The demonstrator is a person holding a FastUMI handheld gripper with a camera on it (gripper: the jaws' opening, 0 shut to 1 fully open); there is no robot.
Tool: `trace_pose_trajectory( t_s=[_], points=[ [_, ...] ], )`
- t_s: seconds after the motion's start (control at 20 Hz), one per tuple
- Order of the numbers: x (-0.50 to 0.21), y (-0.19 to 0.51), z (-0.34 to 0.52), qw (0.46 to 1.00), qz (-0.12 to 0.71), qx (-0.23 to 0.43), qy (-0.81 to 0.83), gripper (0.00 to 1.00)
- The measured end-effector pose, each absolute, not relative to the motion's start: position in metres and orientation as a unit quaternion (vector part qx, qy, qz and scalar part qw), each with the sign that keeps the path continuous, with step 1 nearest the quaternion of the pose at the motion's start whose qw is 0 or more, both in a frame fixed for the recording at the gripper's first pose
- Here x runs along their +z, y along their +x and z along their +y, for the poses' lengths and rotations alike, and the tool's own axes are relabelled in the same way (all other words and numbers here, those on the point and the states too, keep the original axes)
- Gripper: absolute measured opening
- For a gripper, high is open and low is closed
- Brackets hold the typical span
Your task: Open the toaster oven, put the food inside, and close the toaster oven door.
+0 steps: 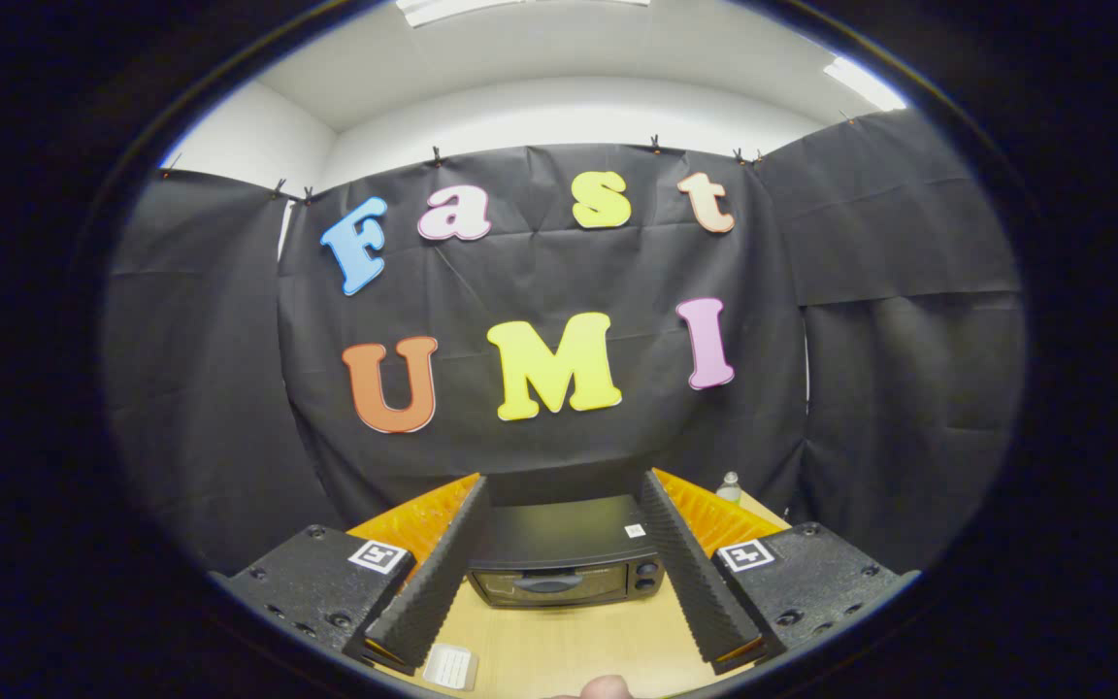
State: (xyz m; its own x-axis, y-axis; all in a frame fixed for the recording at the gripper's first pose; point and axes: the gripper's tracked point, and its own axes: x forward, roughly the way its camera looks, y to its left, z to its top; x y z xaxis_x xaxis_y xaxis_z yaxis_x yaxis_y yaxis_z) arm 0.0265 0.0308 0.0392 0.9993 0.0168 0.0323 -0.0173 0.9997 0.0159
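Right at the near edge, a fingertip of the person holding the rig is poking into my view, just over the wooden table. Close by it, beside the tip of my left finger, a small pale ridged object is lying flat on the wood; I can't make out what it is. My gripper is hanging above the table with its jaws spread wide apart, and I'm gripping nothing at all, with open air and bare tabletop between the two ribbed fingers.

Looking ahead through that gap, I'm seeing the toaster oven sitting square on the table, framed between the fingers and a little beyond their tips, not touching them. Its door is facing me and sitting closed, with a curved handle across the glass. Two round knobs are stacked on its right-hand side, and a small white sticker is resting on the flat dark top near the right rear corner.

Further back, past the right finger, a small clear bottle is standing upright on the far right part of the table, well apart from the oven. Behind everything, black cloth is hanging as the booth wall, clipped along its top, with a white ceiling and strip lights above.
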Motion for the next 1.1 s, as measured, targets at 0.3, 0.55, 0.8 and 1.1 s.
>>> trace_pose_trajectory(
  t_s=[0.3,0.55,0.8,1.1],
  points=[
    [0.038,0.026,0.037,1.0,-0.011,0.019,0.007,1.0],
    [0.04,0.025,0.039,1.0,-0.013,0.02,0.003,1.0],
    [0.041,0.024,0.044,1.0,-0.013,0.026,-0.003,1.0],
    [0.04,0.021,0.043,1.0,-0.012,0.026,-0.003,1.0]
  ],
)
